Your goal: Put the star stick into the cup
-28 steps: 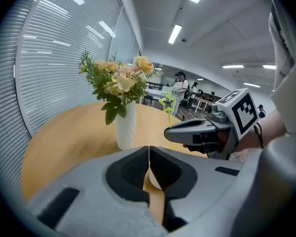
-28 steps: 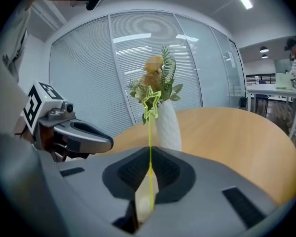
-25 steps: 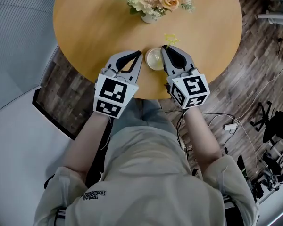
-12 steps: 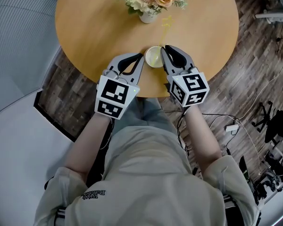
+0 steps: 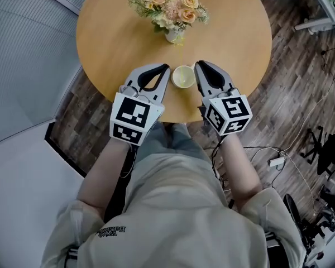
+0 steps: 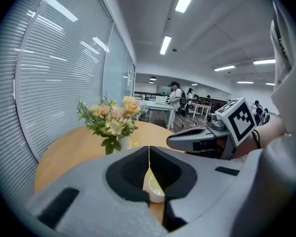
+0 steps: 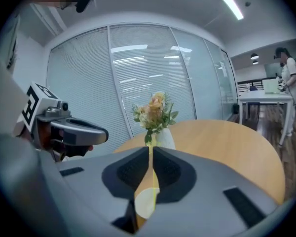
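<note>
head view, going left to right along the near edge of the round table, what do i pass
left gripper → cup → right gripper

The head camera looks steeply down from above the person's shoulders onto the round tan wooden table (image 5: 117, 38). Each gripper camera rides low and close over the table's near edge, facing along its jaws. The one on the left gripper (image 5: 167, 66) faces a far office. The one on the right gripper (image 5: 197, 64) faces slatted blinds, with a thin yellow-green star stick (image 7: 151, 181) just before it. All three share the peach-and-cream bouquet (image 5: 170, 10) in a white vase and the small pale cup (image 5: 183, 76).
</note>
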`<state>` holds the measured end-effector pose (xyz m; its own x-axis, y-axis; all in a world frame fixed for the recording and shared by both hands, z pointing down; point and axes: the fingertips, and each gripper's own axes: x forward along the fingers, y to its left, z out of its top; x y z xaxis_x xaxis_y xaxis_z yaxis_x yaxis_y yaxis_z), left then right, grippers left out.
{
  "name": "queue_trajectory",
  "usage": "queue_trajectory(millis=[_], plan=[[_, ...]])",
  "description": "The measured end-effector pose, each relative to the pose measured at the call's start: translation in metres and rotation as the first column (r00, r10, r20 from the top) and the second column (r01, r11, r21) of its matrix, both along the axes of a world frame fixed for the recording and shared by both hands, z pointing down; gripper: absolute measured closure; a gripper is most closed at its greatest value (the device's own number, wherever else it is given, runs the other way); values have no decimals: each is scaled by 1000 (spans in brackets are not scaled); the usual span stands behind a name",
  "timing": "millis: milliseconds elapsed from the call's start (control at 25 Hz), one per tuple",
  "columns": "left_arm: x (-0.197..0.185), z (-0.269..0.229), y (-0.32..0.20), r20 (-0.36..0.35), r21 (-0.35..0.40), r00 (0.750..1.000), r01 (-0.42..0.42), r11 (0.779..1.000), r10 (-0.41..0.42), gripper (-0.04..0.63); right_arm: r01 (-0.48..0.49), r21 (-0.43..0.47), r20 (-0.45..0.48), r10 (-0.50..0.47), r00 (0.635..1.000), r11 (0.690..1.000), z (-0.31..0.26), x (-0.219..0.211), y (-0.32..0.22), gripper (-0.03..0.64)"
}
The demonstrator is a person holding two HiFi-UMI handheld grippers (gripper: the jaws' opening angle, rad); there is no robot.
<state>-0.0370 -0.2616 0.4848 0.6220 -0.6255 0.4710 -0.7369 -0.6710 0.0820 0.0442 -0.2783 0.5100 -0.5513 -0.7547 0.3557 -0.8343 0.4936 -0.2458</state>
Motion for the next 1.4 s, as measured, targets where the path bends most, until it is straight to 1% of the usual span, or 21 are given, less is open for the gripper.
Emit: queue_trajectory(millis=[240,480,640,720,800,920,1080,1240,1400], plan=[[-3,-57,3,-9,97,1000,-8,995,9,572,-13,117,20,10,1000,993,-71,5,2,580],[-11,-112,3,-10,199,1000,-10,980,13,572,10,247,16,-15,1000,969,-152,5,12,581],[-16,-151,6,-34,282,999,-13,959,24,572,44,351,-7,-44,999,935,-197,-1,22,581],[-17,-170,8,-38,327,999,-13,945,27,572,58,393,-18,-56,998,918,-214,-2,27,581],[-16,-191,10,-58,361,998,0,933,23,572,65,424,-17,-64,998,903,-230,-1,30,581],[-18,-217,16,-87,400,996,18,916,18,572,64,452,-3,-70,998,890,-248,1,37,581],[-25,-235,30,-95,438,995,27,899,16,572,65,465,29,-88,996,883,-264,-1,51,581],[-28,-242,45,-97,430,995,32,902,11,572,85,467,29,-111,993,880,-275,-3,66,581],[-29,-236,51,-45,423,999,27,906,-8,572,112,439,22,-135,991,891,-272,-6,76,581]])
